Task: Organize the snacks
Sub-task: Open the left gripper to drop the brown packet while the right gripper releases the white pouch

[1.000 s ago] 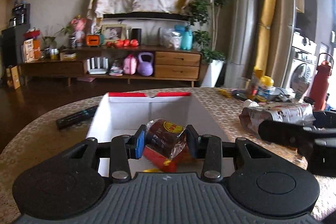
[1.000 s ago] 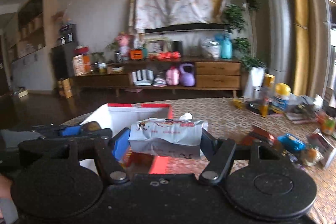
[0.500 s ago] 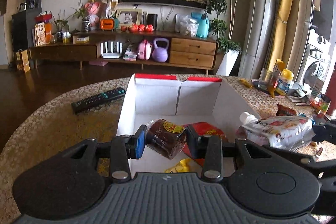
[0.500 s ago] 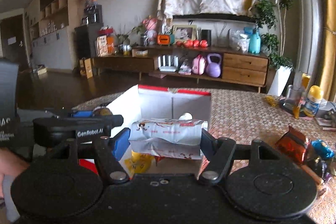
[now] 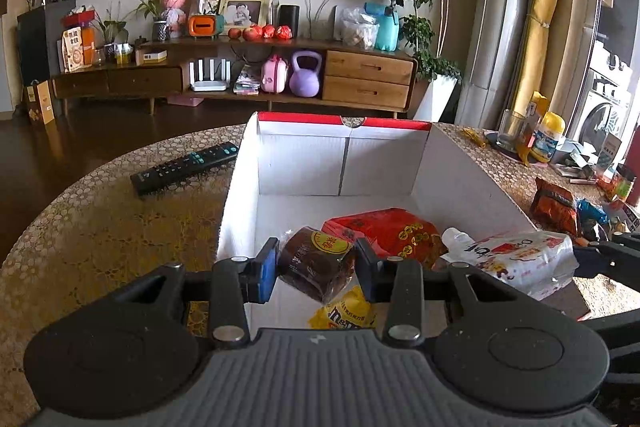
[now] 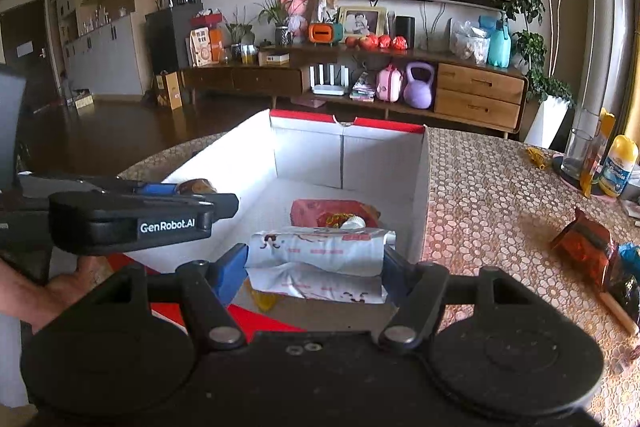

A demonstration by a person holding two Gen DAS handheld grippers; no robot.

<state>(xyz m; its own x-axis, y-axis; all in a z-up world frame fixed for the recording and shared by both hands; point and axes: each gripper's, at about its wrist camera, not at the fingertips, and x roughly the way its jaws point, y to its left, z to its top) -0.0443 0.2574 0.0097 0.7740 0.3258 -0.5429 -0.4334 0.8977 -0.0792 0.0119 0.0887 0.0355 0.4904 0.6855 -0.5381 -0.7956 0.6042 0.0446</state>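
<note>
My left gripper (image 5: 316,269) is shut on a brown wrapped snack (image 5: 314,263) with a yellow label, held above the near end of the white box (image 5: 340,163) with a red rim. My right gripper (image 6: 316,259) is shut on a white spouted pouch (image 6: 320,259), held over the same box (image 6: 308,151); the pouch also shows in the left wrist view (image 5: 516,259). Inside the box lie a red packet (image 5: 384,231) and a yellow candy bag (image 5: 348,313). The left gripper shows at the left of the right wrist view (image 6: 192,193).
A black remote (image 5: 186,167) lies left of the box on the patterned tablecloth. Loose snacks lie to the right, among them an orange-brown packet (image 6: 584,247). A glass (image 6: 576,153) and a yellow-capped bottle (image 6: 618,167) stand at the far right.
Both grippers have moved forward and up over the box, still holding their snacks. More of the box's inside and the packets in it now show.
</note>
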